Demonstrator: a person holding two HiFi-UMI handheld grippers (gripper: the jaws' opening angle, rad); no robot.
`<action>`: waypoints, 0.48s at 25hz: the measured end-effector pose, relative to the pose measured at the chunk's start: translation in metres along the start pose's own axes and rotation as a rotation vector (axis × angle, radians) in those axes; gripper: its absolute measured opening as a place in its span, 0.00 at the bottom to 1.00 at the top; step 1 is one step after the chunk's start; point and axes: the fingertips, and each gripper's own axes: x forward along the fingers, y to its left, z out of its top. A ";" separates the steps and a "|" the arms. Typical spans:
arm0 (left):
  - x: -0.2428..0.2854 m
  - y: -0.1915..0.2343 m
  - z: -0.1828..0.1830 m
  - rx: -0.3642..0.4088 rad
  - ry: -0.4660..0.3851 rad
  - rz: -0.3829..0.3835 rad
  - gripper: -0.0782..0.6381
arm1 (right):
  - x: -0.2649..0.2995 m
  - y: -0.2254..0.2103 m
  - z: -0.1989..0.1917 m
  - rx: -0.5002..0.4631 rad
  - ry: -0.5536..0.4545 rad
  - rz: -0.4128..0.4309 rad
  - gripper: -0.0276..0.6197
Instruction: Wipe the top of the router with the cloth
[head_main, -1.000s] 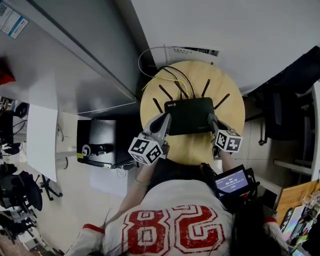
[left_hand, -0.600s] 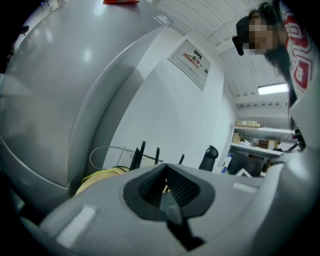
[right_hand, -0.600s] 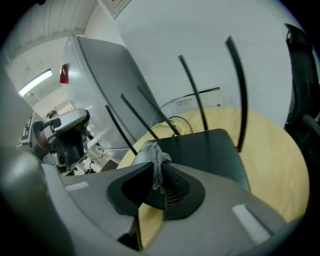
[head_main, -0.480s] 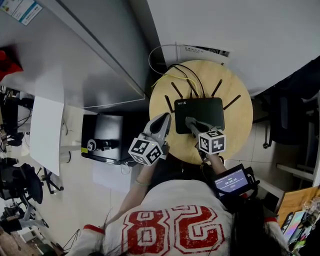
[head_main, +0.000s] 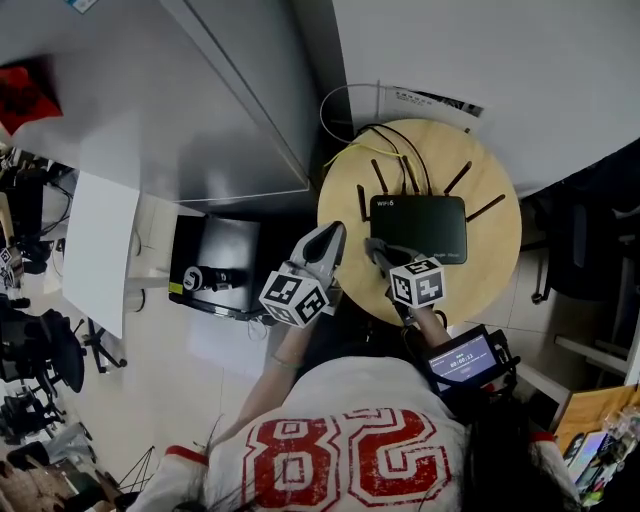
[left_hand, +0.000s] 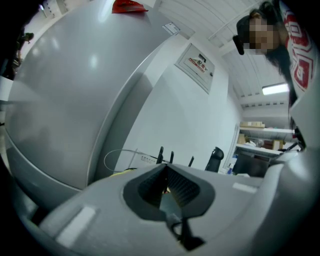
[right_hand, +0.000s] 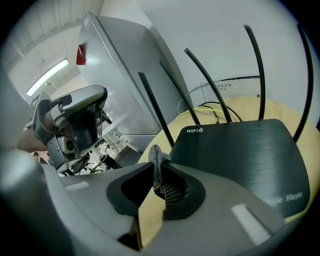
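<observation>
Between the jaws of the right gripper (right_hand: 159, 166), a grey cloth (right_hand: 156, 159) is pinched.
It is held just beside a corner of the black router (right_hand: 240, 160), set on the round wooden tabletop (head_main: 345, 210); the jaws of the left gripper (left_hand: 165, 193) are closed on nothing by the tabletop's edge.

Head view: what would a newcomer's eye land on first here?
A black router with its antennas up sits on a round wooden table, centre right. The right gripper at its near left corner pinches a scrap of grey cloth. The left gripper hangs shut by the table's left edge.
</observation>
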 end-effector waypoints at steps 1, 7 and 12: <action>0.001 -0.001 0.000 0.000 0.001 -0.004 0.11 | 0.000 -0.001 -0.001 0.004 0.000 -0.005 0.11; 0.009 -0.011 -0.006 -0.004 0.021 -0.042 0.11 | -0.010 -0.011 -0.005 0.030 -0.013 -0.035 0.11; 0.018 -0.024 -0.012 -0.005 0.037 -0.078 0.11 | -0.024 -0.026 -0.009 0.061 -0.033 -0.072 0.11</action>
